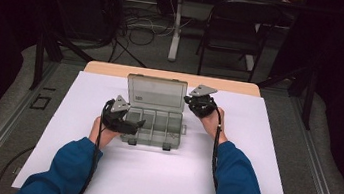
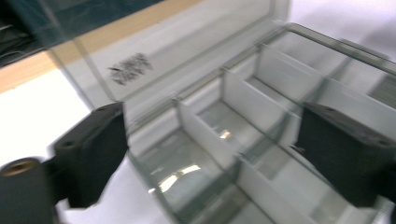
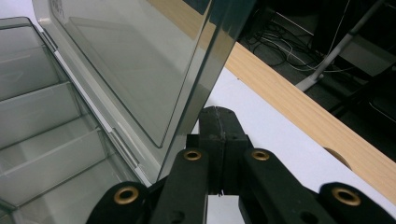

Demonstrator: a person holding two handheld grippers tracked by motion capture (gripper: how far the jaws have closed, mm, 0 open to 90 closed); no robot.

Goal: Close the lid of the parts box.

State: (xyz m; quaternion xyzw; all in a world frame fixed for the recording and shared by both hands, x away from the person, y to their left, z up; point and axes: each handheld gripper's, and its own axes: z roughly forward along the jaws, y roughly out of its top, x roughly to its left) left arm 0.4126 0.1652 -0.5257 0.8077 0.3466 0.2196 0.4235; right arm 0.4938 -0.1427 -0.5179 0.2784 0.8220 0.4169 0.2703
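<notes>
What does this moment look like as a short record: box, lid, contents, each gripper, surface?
box: clear compartment box on the white sheet
lid: lid raised, standing open
contents: compartments look empty
left gripper: left gripper jaws apart over the box's left end, nothing gripped
right gripper: right gripper jaws together beside the lid's right edge

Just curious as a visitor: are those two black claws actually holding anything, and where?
The right gripper is shut beside the lid edge of the clear box; whether it pinches the lid cannot be told. The left gripper is open, holding nothing.

Bright overhead light on the table, dark surroundings; left gripper view blurred.
</notes>
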